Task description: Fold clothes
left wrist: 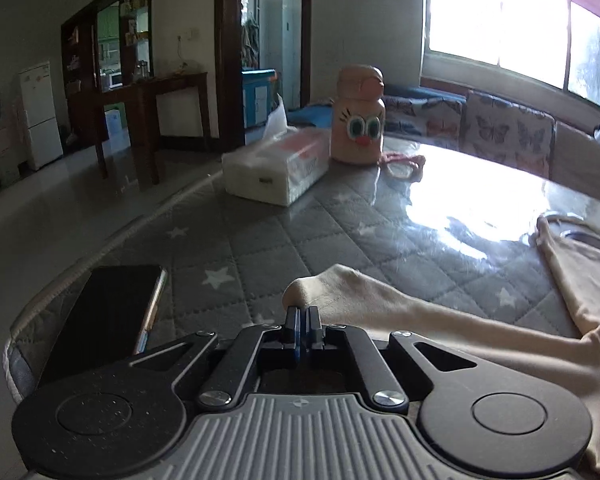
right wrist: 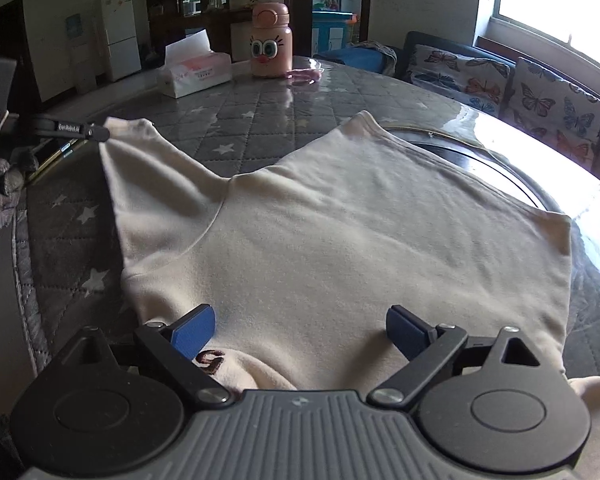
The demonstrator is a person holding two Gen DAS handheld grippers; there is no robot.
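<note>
Only my left wrist view shows the left hand-held gripper (left wrist: 302,312) pinched shut on the tip of the cream shirt's (left wrist: 440,320) sleeve, beside a dark phone (left wrist: 104,320) at the near left edge of the table (left wrist: 260,232). My right wrist view alone shows the whole shirt (right wrist: 340,240) spread flat on the quilted, star-patterned table (right wrist: 236,128), its left sleeve drawn out toward the left hand-held gripper (right wrist: 100,133), which reaches in level from the left. My right hand-held gripper (right wrist: 300,332) hovers low over the near part of the shirt, its blue pads spread wide, gripping nothing. A tissue box (right wrist: 194,72) and a peach bottle (right wrist: 271,46) stand at the far side.
</note>
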